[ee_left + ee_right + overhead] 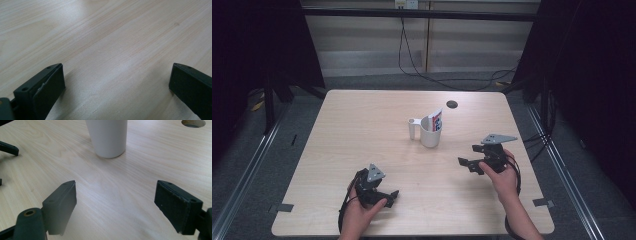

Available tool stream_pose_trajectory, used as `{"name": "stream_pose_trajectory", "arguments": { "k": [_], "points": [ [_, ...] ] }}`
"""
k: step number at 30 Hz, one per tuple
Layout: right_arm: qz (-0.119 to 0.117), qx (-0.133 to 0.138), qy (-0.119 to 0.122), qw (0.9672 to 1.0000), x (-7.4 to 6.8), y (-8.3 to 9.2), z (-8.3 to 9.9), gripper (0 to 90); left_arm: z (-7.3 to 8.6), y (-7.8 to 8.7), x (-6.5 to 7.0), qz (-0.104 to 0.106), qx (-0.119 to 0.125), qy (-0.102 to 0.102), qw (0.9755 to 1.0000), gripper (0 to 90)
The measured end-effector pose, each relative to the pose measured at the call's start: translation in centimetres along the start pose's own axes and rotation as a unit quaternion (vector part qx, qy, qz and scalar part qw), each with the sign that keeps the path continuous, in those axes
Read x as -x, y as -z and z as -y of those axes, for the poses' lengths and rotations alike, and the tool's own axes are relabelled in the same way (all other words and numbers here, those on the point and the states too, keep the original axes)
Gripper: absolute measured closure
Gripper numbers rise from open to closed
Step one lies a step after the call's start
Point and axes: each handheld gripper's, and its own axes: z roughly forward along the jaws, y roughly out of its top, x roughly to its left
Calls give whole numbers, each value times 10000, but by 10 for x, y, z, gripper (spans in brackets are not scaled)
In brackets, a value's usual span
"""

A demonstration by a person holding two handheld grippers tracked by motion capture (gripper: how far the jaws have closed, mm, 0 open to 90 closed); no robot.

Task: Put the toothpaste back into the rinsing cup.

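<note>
Now the white cup [430,131] stands upright just above the centre of the high view on the desk [362,125], a red-and-blue packet [437,120] poking from it. Right claw [471,156], lower right, gapes wide with nothing in it, the cup near ahead. Left claw [393,196], bottom left, likewise spread, empty over bare wood, well apart from the cup.

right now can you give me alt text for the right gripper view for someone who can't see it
The right gripper, jaws wide open and empty, points across a pale wooden table at the base of a white cup standing just ahead. A round hole in the table sits at the top right corner.
</note>
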Motion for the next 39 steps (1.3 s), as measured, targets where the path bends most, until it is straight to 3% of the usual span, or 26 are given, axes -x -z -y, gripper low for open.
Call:
{"name": "stream_pose_trajectory", "arguments": {
  "k": [10,39],
  "points": [
    [58,-23,-61,10000,5,8,13,174,0,0,0,-4,1,-1,10000,0],
    [340,-421,136,9984,11,25,50,157,0,0,0,-10,0,-4,10000,0]
  ]
}}
